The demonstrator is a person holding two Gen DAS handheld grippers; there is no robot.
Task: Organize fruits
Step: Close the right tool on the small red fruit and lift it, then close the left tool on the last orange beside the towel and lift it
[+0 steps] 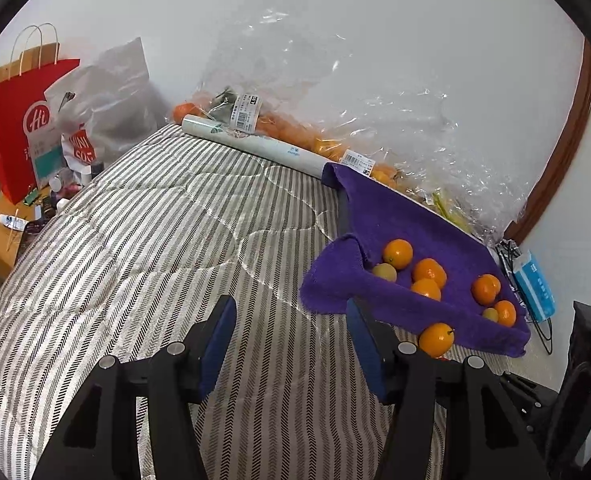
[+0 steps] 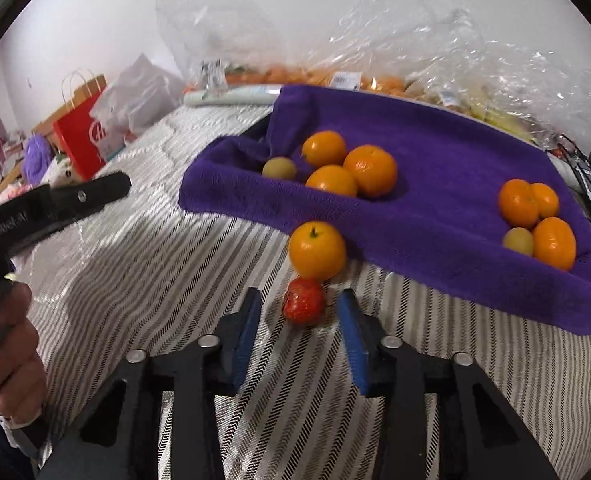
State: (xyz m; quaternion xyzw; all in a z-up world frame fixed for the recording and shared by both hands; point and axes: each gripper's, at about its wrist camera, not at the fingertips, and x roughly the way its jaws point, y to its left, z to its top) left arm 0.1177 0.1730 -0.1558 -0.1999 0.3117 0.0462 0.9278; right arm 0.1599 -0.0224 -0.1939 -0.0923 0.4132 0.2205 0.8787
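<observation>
A purple towel [image 2: 435, 152] lies over a tray on the striped bedspread and holds several oranges [image 2: 369, 170] and two small yellow-green fruits [image 2: 279, 168]. One orange [image 2: 317, 250] sits on the bedspread at the towel's front edge, with a red strawberry [image 2: 304, 301] just in front of it. My right gripper [image 2: 300, 312] is open, its blue pads on either side of the strawberry, not touching it. My left gripper [image 1: 291, 320] is open and empty over the bedspread, left of the towel [image 1: 415, 224] and the loose orange [image 1: 436, 339].
Clear plastic bags of oranges [image 1: 295, 132] and a rolled white tube [image 1: 255, 146] lie along the back wall. A red paper bag [image 1: 19, 128] and small bottles stand at the far left. A blue box [image 1: 535, 284] and black cables lie right of the towel.
</observation>
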